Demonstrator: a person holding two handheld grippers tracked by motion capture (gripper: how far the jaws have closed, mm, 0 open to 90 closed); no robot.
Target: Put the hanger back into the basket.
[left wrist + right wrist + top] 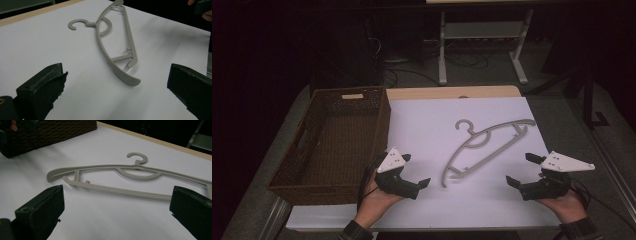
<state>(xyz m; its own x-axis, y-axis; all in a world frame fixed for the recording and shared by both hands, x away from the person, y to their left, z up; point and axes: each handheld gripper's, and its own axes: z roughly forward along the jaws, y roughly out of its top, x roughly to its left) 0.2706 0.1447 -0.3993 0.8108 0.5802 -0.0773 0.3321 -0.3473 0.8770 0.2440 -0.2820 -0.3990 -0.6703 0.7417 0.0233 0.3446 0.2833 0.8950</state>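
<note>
Grey plastic hanger lying flat at mid-worktop, between my two grippers; its long axis runs diagonally from the near centre toward the far right corner, hook toward the far edge. My left gripper and right gripper — jaws spread, grasping nothing — flank it, each well short of contact. Brown wicker basket occupies the left edge. White worktop — wooden strip along its far edge; beyond, a dark room with white table legs.

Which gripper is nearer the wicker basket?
Left. The left gripper sits just beside the wicker basket's near right corner; the right gripper is across the hanger, far from it.
</note>
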